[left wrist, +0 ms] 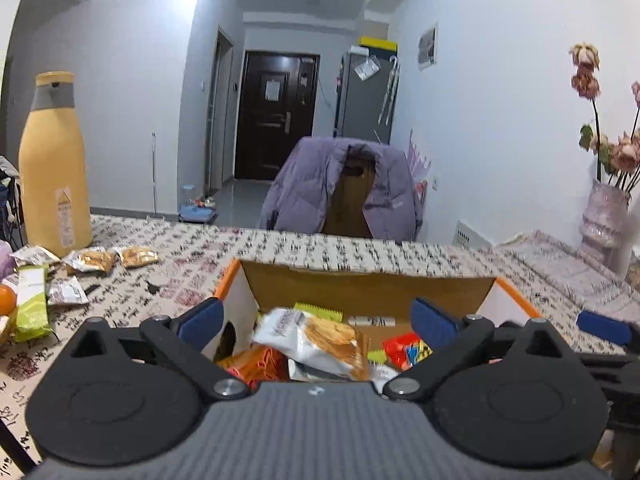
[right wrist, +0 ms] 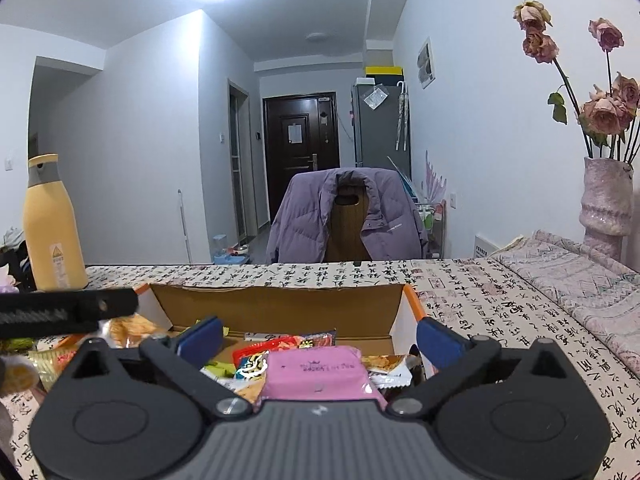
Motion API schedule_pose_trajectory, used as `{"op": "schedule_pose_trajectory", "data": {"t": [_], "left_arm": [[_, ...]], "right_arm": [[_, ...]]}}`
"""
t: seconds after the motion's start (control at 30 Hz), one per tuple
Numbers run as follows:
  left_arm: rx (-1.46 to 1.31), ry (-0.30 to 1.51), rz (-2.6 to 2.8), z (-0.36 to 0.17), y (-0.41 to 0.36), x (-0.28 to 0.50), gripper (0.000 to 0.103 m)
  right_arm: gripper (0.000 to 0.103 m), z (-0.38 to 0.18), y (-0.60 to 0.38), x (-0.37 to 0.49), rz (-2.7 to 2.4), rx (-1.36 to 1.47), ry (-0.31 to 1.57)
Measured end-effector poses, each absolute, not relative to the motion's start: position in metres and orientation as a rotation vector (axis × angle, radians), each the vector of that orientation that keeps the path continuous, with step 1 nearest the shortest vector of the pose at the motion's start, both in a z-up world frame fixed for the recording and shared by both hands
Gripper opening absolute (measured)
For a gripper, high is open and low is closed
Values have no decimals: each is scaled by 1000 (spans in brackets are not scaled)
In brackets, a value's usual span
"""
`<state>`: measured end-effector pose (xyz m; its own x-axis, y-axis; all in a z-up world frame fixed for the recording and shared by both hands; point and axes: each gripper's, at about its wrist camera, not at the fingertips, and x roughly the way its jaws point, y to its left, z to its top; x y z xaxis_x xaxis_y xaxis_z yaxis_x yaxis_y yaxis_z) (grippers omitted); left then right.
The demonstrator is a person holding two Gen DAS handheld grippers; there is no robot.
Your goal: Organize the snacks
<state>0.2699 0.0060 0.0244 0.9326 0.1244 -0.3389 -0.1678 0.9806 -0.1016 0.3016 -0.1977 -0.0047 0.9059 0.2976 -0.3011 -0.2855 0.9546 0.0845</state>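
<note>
Both grippers hover over an open cardboard box (left wrist: 368, 280) with orange-edged flaps, which stands on a table covered by a calligraphy-print cloth (left wrist: 304, 248). The box serves as the collecting place, so most snacks already lie heaped inside it.

The left gripper (left wrist: 318, 318) has its blue fingers spread wide with nothing pinched between them. Just below the gap lies a white cracker packet (left wrist: 320, 340), tilted across an orange wrapper (left wrist: 256, 360) and a red one (left wrist: 404, 348); it looks freshly let go, though whether it is falling or resting I cannot tell.

The right gripper (right wrist: 318, 338) is likewise spread wide and grips nothing. A pink packet (right wrist: 316, 372) lies directly under it on top of the pile, beside a red wrapper (right wrist: 276, 350).

More snacks remain outside the box, well to the left on the cloth: two small cracker packs (left wrist: 112, 258), a green bar (left wrist: 30, 300) and a grey sachet (left wrist: 66, 292), near a tall yellow bottle (left wrist: 54, 168). Judging by these, the task is partly done, and the left gripper is the nearer one to fetch them.
</note>
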Motion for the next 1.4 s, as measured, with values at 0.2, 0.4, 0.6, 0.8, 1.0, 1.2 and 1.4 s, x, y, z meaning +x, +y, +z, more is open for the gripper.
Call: {"op": "schedule_pose_trajectory", "data": {"t": [0.2, 0.4, 0.6, 0.8, 1.0, 1.2, 1.4], "left_arm": [[-117, 286, 156, 49, 6, 241, 103], [-109, 272, 129, 59, 8, 197, 103], [-121, 308, 101, 46, 13, 148, 103], [-118, 358, 59, 27, 12, 106, 103], [-104, 401, 43, 7, 7, 77, 103], [-112, 446, 21, -9, 4, 59, 103], [-125, 463, 16, -16, 2, 51, 103]], "right_arm": [[103, 14, -204, 285, 295, 44, 318], [103, 28, -221, 246, 328, 32, 334], [103, 21, -242, 194, 347, 21, 368], [103, 9, -257, 152, 365, 30, 413], [103, -8, -262, 119, 373, 25, 471], [103, -21, -268, 103, 365, 38, 522], [103, -24, -271, 99, 367, 48, 539]]}}
